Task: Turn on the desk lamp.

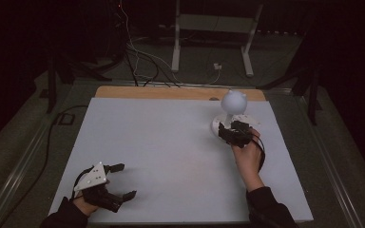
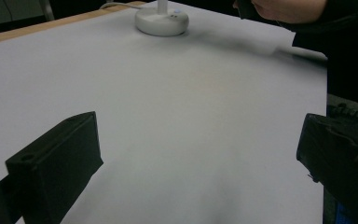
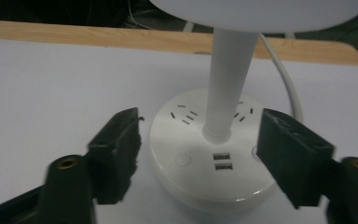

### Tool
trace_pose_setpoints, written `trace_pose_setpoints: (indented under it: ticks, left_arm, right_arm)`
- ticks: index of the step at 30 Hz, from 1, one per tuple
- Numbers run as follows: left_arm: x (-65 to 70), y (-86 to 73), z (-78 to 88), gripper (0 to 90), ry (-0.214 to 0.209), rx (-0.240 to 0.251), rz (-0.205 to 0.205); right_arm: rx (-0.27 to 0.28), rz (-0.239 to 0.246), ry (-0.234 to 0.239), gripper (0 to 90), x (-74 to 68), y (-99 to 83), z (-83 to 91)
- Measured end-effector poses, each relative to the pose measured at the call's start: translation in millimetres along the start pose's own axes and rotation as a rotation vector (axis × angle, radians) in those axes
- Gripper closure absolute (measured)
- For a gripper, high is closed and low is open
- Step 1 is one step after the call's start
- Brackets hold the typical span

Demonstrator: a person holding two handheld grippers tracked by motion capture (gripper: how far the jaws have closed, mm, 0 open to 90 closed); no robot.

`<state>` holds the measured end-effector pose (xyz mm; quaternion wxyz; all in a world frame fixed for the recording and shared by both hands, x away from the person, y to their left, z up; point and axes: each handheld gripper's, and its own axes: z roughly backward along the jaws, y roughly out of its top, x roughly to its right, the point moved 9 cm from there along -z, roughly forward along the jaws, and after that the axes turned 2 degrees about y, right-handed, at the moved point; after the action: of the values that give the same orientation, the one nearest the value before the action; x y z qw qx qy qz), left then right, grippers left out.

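From above, high view: white desk lamp [image 1: 230, 110] with round base and globe head, standing upright near far right of white table sheet [image 1: 161, 156], in front of wooden table edge [image 1: 171, 92]. Right gripper [image 1: 231, 133] at near side of lamp base, jaws either side of it; contact not discernible. Left gripper [image 1: 123, 181] low at near left corner, jaws apart, nothing between.

Left gripper view: both black jaws wide apart over bare sheet [image 2: 191, 121]; lamp base [image 2: 162, 21] far off, well apart.

Right gripper view: jaws partly spread, flanking lamp base [image 3: 214, 158] without pressing; sockets, USB ports and round button [image 3: 182, 159] on base top; white stem [image 3: 226, 79] rising upright; white cord [image 3: 286, 79] behind.
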<state>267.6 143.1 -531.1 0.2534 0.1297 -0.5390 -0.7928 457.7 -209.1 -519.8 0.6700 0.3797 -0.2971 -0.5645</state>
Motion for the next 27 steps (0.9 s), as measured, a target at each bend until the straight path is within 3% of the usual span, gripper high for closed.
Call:
trace_pose_setpoints:
  ticks: [5, 6, 14, 27]
  left_arm:
    - [0.0, -0.1, -0.2, 0.2, 0.0, 0.0, 0.0]
    - [0.1, -0.1, 0.0, 0.3, -0.001, 0.0, 0.0]
    - [0.3, 0.2, -0.1, 0.2, -0.002, 0.002, 0.001]
    - [-0.1, -0.6, -0.5, 0.2, -0.003, -0.004, 0.004]
  right_arm:
    - [-0.013, -0.003, -0.022, 48.0, 2.9, -1.3, -2.7]
    - [-0.021, -0.003, -0.025, 54.3, 3.8, -2.1, -4.2]
    - [-0.053, 0.015, -0.033, 65.4, 3.5, -7.4, -11.1]
    - [-0.1, -0.006, -0.048, 89.5, 3.3, -14.7, -20.5]
